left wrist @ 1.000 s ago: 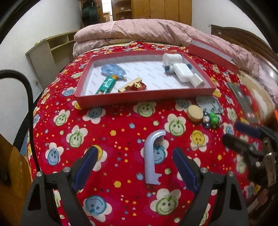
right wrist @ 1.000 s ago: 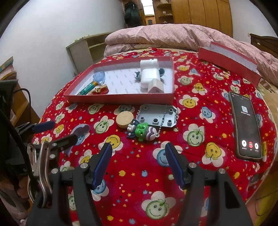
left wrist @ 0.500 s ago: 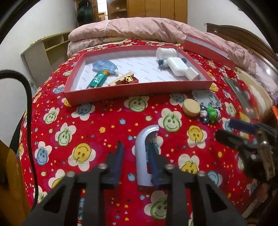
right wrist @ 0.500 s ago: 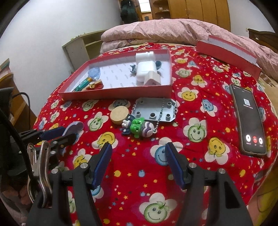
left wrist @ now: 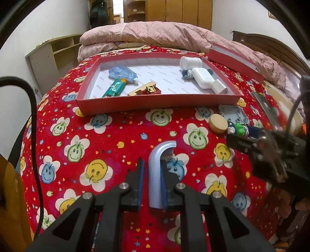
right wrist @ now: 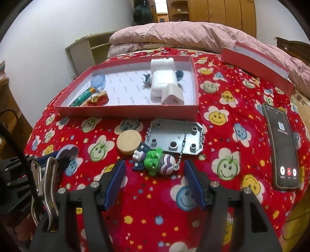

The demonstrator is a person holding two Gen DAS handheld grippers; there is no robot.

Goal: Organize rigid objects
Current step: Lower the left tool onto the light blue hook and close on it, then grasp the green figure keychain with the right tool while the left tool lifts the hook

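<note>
Left gripper point(left wrist: 152, 181) pinches the pale blue hook-shaped plastic piece point(left wrist: 158, 170) on the red smiley bedspread point(left wrist: 116, 131), short of the red tray point(left wrist: 155, 100); right gripper point(right wrist: 155, 182) gapes wide behind the green figure keychain point(right wrist: 155, 160), beside the wooden disc point(right wrist: 129, 141) and grey plate point(right wrist: 174, 137)

Both wrist cams sit low, facing fwd over bed; share red tray point(left wrist: 155, 100), wooden disc point(right wrist: 129, 141).

A bed covered by a red smiley-flower bedspread point(left wrist: 120, 139) fills the room, with a folded pink quilt point(left wrist: 147, 34) at its far end. White walls point(right wrist: 48, 29), a pale open shelf unit point(left wrist: 52, 52) and wooden wardrobes point(left wrist: 174, 11) stand behind.
</note>
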